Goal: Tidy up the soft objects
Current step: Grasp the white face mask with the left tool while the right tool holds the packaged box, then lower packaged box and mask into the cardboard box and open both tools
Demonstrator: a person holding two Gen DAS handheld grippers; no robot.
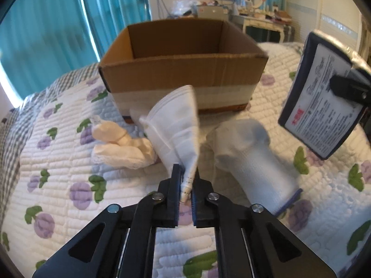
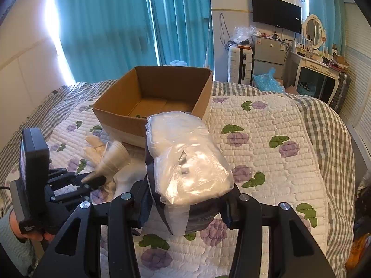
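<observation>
With the white sock (image 1: 176, 125) pinched only by its tip in the left claw (image 1: 185, 183) and the plastic-wrapped pack (image 2: 187, 159) clamped in the right claw (image 2: 185, 208), either could be dropped short of the cardboard box (image 1: 183, 74) ahead.

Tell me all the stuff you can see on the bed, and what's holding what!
Open brown cardboard box: one, on the quilt, behind the soft things.
White cone-shaped cloth: one, lifted, pinched at its narrow end.
Cream knotted cloth bundle: one, lying on the quilt left of the cone.
White rolled towel: one, lying on the quilt to the right.
Clear plastic bag of white padding: one, held up before the box.
White quilt with purple flowers: one, covering the bed.
Left hand-held gripper: black, shut on the cone.
Right hand-held gripper: black, gripping the bag.
</observation>
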